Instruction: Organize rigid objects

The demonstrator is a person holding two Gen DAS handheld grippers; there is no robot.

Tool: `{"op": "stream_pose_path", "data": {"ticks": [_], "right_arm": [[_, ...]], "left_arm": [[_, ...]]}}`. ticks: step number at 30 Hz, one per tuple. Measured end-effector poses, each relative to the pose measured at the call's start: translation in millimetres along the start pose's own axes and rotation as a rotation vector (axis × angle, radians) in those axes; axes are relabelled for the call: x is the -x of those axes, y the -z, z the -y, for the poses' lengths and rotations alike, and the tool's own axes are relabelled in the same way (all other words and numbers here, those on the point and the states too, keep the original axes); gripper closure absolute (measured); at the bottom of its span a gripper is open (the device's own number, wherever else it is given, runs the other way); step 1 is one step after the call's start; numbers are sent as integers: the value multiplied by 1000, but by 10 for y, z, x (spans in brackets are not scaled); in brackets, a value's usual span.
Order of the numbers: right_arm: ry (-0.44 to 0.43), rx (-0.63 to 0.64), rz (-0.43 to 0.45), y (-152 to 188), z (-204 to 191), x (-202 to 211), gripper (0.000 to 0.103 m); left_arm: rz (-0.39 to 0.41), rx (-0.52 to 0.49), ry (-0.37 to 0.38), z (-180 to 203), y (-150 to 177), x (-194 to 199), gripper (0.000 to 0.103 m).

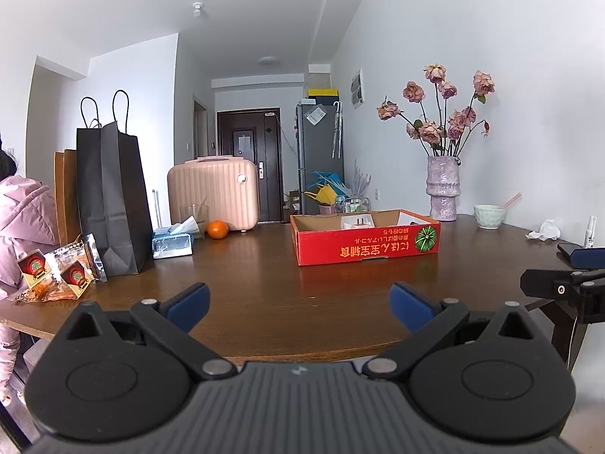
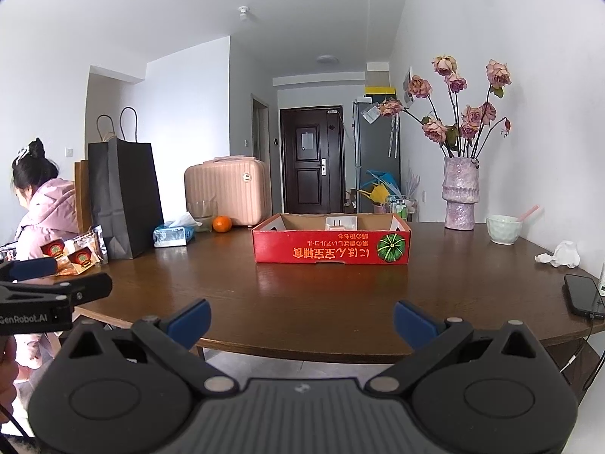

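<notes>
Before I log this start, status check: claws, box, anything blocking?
Left claw open, empty. Right claw open, empty. Red cardboard box mid-table, white item inside. Path to box clear.

The red box's near wall hides most of its inside; only the top of a white item shows, too small to identify. The phone and small bottle run off the right edge.
</notes>
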State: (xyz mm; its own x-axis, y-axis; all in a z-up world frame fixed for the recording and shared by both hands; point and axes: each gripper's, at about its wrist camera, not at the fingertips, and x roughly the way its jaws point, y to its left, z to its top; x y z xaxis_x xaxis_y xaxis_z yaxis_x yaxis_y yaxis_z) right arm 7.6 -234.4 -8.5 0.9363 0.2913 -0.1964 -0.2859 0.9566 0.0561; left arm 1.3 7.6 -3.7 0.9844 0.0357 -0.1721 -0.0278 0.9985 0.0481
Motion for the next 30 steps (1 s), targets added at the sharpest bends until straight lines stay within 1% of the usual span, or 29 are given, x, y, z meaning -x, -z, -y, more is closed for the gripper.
{"op": "stream_pose_path", "data": {"ticks": [7, 30], "right_arm": [[-4, -20, 1, 5, 30, -1, 0], [-13, -17, -5, 7, 11, 2, 0]], "left_arm": [[0, 0, -2, -11, -1, -1, 0], [5, -6, 9, 9, -2, 3, 0]]}}
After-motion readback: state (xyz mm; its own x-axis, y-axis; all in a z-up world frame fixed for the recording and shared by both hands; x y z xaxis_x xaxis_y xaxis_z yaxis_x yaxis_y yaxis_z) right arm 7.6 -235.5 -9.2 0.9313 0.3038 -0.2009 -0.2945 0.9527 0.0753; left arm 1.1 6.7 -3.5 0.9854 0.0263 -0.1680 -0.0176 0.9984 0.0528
